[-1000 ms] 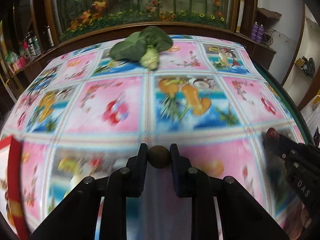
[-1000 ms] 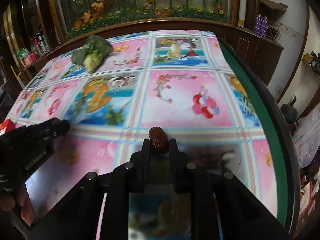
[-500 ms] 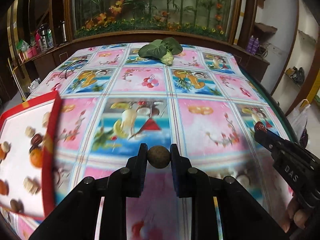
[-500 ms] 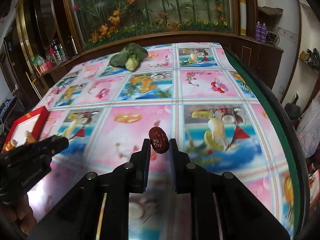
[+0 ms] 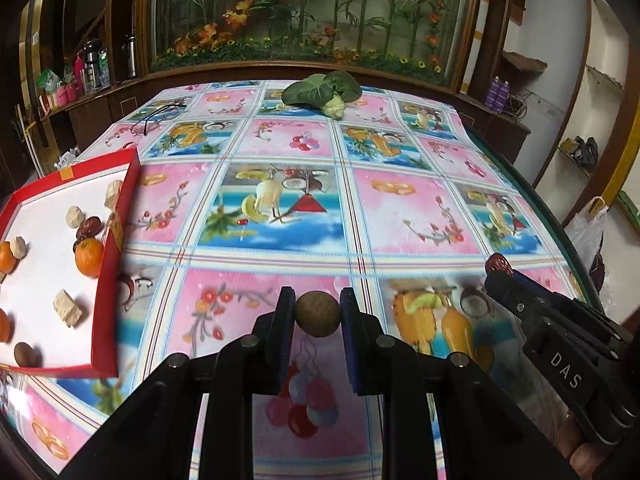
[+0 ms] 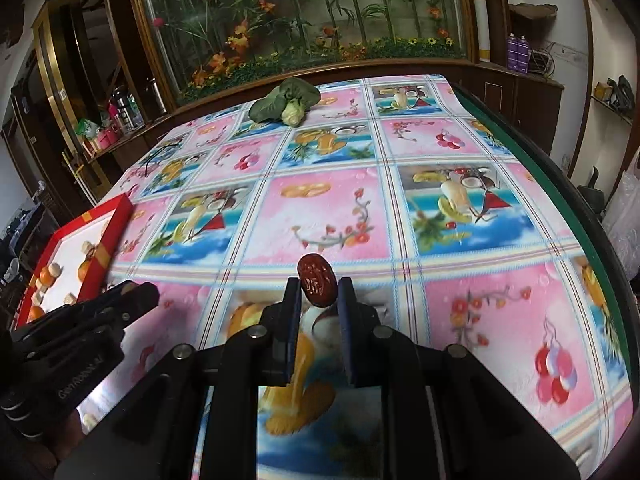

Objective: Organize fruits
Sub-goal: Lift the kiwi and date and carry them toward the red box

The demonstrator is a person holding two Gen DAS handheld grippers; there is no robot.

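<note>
My left gripper (image 5: 317, 311) is shut on a small round brown fruit (image 5: 317, 313), held above the table. My right gripper (image 6: 318, 294) is shut on a dark red date (image 6: 316, 285), also above the table; it shows at the right of the left wrist view (image 5: 498, 266). A red-rimmed white tray (image 5: 108, 256) lies at the left, holding oranges (image 5: 89, 256), a date (image 5: 89, 227), pale cubes and brown round fruits. The tray also shows in the right wrist view (image 6: 105, 246). The left gripper shows at the lower left of the right wrist view (image 6: 136, 300).
A leafy green vegetable (image 5: 324, 90) lies at the far end of the table, also seen in the right wrist view (image 6: 286, 100). The table has a colourful fruit-print cloth (image 5: 400, 200) and a green edge (image 6: 560, 184) on the right. Wooden cabinets surround it.
Both grippers have pulled back and risen from the table with their fruits. The view has widened and the red tray has come into sight at the left.
</note>
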